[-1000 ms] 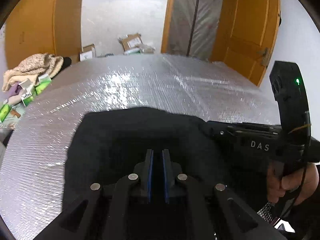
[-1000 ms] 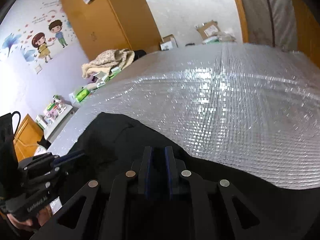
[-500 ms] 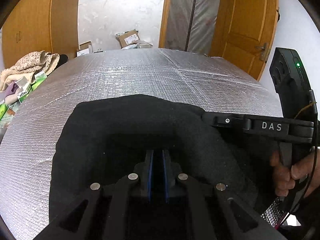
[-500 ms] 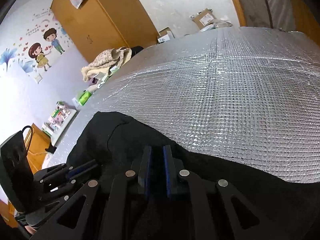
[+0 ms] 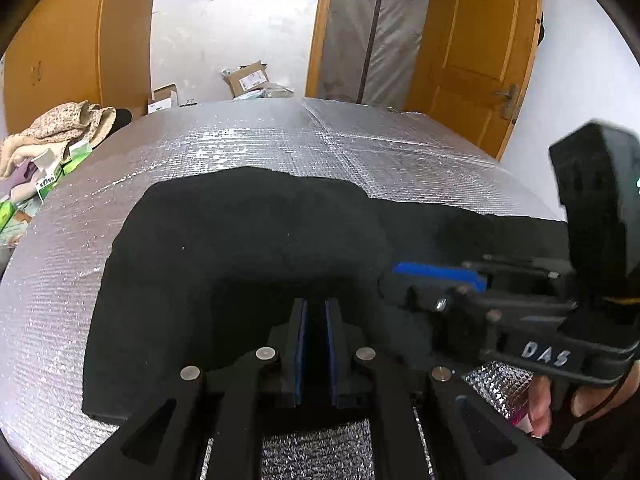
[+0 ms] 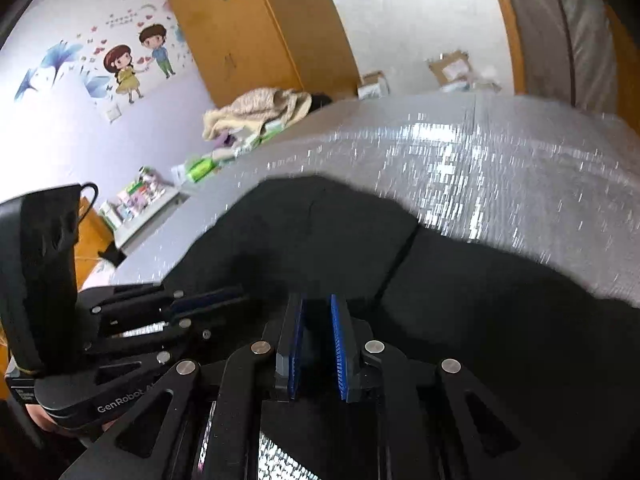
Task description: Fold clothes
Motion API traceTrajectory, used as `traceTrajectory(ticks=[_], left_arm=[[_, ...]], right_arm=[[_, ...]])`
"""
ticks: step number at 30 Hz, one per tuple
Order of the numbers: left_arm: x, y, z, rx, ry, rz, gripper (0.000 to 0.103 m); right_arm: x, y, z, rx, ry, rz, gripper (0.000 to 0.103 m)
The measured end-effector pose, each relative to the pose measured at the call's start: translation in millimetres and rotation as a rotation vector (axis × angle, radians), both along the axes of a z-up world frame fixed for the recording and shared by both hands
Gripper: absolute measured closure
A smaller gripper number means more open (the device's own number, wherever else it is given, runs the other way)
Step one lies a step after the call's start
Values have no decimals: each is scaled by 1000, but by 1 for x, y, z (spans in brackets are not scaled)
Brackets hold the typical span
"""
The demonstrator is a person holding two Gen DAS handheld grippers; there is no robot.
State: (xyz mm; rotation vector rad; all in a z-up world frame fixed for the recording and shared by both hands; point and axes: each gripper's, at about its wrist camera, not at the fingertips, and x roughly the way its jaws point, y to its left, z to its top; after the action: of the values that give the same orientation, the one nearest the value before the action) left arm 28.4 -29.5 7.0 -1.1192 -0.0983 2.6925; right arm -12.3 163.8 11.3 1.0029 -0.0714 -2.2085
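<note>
Gleaming silver foil surface (image 5: pixel 240 160), orange doors (image 5: pixel 476 52) beyond.

I can't tell from the left wrist view whether the left gripper (image 5: pixel 316 312) pinches the black garment (image 5: pixel 240 248); black fabric fills the gap. The right wrist view is motion-blurred across the silver foil surface (image 6: pixel 500 168). The right gripper (image 6: pixel 318 312) jaws are opening, grip unclear. The garment runs off the right edge there. Only fingers of the right hand (image 5: pixel 560 400) show.

One black garment (image 5: pixel 248 240), two grippers, three cardboard boxes.
</note>
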Motion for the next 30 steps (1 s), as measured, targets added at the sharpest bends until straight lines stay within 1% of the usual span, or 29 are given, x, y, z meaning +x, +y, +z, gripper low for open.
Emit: traceTrajectory(ticks=[3, 5, 7, 10, 12, 15, 17, 21, 24, 27, 30], left_arm=[[1, -4, 3, 7, 2, 10, 95], [7, -3, 6, 7, 18, -1, 95], [8, -1, 1, 0, 10, -7, 95], [10, 3, -4, 0, 7, -3, 95], [11, 4, -2, -1, 7, 1, 95], [11, 2, 4, 15, 15, 0, 95], [8, -1, 8, 7, 20, 4, 95], [-5, -4, 11, 2, 12, 23, 95], [-18, -2, 22, -7, 44, 17, 95], [-39, 0, 30, -17, 61, 24, 95], [-64, 5, 31, -9, 51, 8, 95]], right_arm=[[1, 5, -4, -1, -19, -13, 87], [8, 8, 2, -7, 1, -8, 87], [15, 9, 6, -9, 18, 16, 87], [15, 7, -4, 13, -14, 32, 87], [16, 12, -5, 0, -22, 24, 87], [20, 17, 0, -4, -9, 17, 87], [23, 17, 1, -5, -4, 29, 87], [20, 15, -1, 4, -22, 43, 87], [17, 15, -3, 7, -36, 41, 87], [19, 24, 1, -10, -20, 9, 87], [20, 43, 5, -31, -7, -54, 87]])
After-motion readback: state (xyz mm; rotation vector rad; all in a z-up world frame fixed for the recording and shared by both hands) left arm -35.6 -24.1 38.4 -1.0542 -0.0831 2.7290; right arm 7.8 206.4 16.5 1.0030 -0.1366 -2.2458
